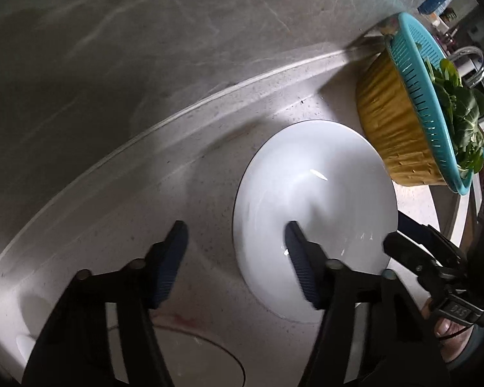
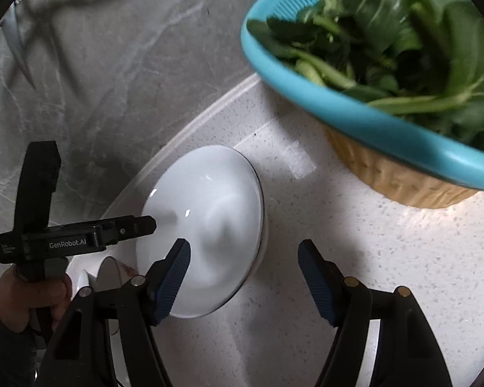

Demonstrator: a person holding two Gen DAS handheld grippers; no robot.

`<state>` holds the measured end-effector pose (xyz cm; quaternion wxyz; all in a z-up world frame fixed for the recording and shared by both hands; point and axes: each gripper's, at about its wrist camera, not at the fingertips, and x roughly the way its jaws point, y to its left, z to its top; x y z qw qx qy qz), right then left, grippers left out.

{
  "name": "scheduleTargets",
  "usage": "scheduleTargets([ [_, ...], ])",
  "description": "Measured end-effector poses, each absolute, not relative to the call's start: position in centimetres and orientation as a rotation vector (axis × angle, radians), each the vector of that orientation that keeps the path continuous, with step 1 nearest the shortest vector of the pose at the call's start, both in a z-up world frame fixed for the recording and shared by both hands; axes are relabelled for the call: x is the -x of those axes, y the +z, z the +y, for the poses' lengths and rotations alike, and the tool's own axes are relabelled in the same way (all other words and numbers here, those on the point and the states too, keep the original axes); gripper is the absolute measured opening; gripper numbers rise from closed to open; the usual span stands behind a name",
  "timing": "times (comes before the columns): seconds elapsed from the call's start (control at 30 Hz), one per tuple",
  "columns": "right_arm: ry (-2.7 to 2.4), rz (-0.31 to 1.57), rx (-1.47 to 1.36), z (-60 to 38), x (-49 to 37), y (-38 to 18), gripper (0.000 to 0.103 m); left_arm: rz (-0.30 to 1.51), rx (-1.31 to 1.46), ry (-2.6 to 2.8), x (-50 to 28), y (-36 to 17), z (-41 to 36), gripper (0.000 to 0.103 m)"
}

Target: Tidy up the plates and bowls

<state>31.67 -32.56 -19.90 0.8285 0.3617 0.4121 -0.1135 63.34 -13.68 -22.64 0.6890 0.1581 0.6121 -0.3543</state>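
Observation:
A white bowl (image 1: 319,200) stands on the pale speckled counter (image 1: 206,193); it also shows in the right wrist view (image 2: 209,222). My left gripper (image 1: 235,235) is open, its right finger over the bowl's inside and its left finger over the counter beside the rim. My right gripper (image 2: 243,251) is open and empty, its left finger in front of the bowl's near side and its right finger over bare counter. Another white dish (image 2: 84,274) lies left of the bowl, partly hidden behind the left gripper's body (image 2: 74,238).
A teal colander (image 2: 355,113) full of green leaves (image 2: 403,42) sits on a woven yellow basket (image 2: 397,177) right of the bowl, and shows in the left wrist view (image 1: 413,103). A grey marbled wall (image 1: 113,48) runs behind the counter.

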Motion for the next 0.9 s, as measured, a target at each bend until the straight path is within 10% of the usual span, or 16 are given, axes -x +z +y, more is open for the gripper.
scheduleTargets([
  [0.13,-0.257,0.892,-0.789,-32.9,-31.7,-20.7,0.072,1.377,-0.383,-0.812,-63.6,-23.7,-14.7,0.056],
  [0.23,-0.27,0.903,-0.786,-33.1,-32.2,-21.2,0.072,1.4,-0.377,-0.827,-63.9,-24.5,-14.8,0.036],
  [0.4,-0.264,0.942,-0.805,-33.2,-33.5,-22.5,0.048,1.411,-0.419,-0.834,-63.4,-25.8,-16.2,0.017],
  [0.5,-0.248,0.955,-0.773,-32.7,-34.2,-22.6,0.024,1.399,-0.449,-0.814,-62.9,-25.9,-16.5,0.016],
  [0.9,-0.255,0.972,-0.748,-32.9,-34.9,-22.7,0.018,1.399,-0.445,-0.792,-60.6,-25.7,-16.2,0.011],
])
